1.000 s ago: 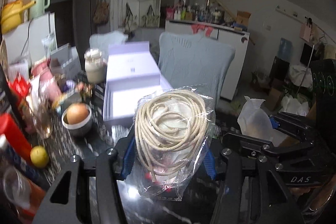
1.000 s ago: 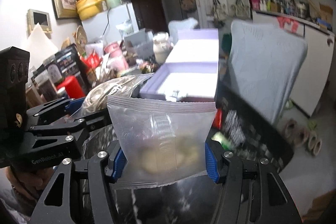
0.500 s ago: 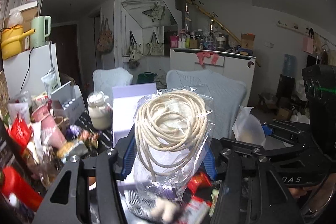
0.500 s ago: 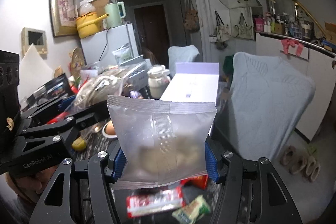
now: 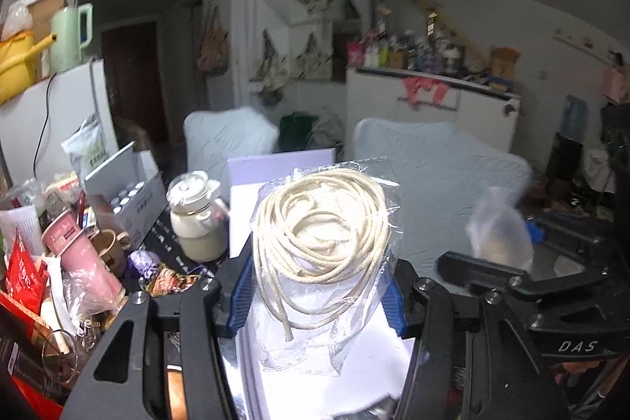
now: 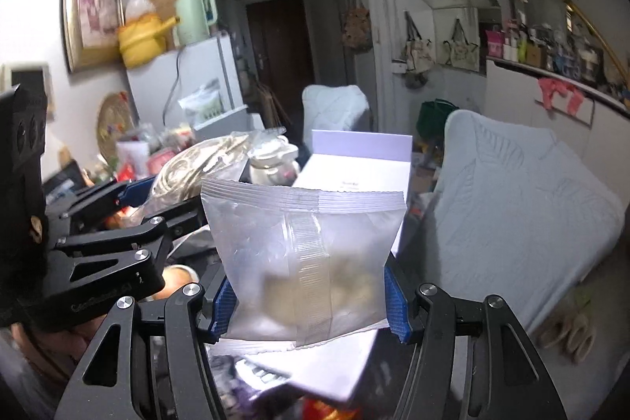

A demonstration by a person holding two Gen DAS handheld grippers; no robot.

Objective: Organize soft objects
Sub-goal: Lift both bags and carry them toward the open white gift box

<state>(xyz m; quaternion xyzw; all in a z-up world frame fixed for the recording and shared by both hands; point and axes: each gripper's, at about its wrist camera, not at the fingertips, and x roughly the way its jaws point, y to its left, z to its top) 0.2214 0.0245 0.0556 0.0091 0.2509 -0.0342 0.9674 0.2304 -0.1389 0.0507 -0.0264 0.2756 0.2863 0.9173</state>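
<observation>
**Rope bag and frosted pouch held over the open box**

Rope bag (image 5: 321, 247), clear plastic around a coiled cream cord, pinched upright between the blue pads of the left gripper (image 5: 318, 292). Frosted pouch (image 6: 305, 262) clamped likewise in the right gripper (image 6: 309, 304), just beside it. Beneath both, white open box (image 5: 275, 191), lilac lid raised. Beyond, at the box's far left corner, lidded ceramic jar (image 5: 197, 219). Farther back, pale chairs (image 5: 437, 180).

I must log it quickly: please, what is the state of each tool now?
Left tool: closed on the bag of coiled rope.
Right tool: closed on the frosted zip bag.
</observation>
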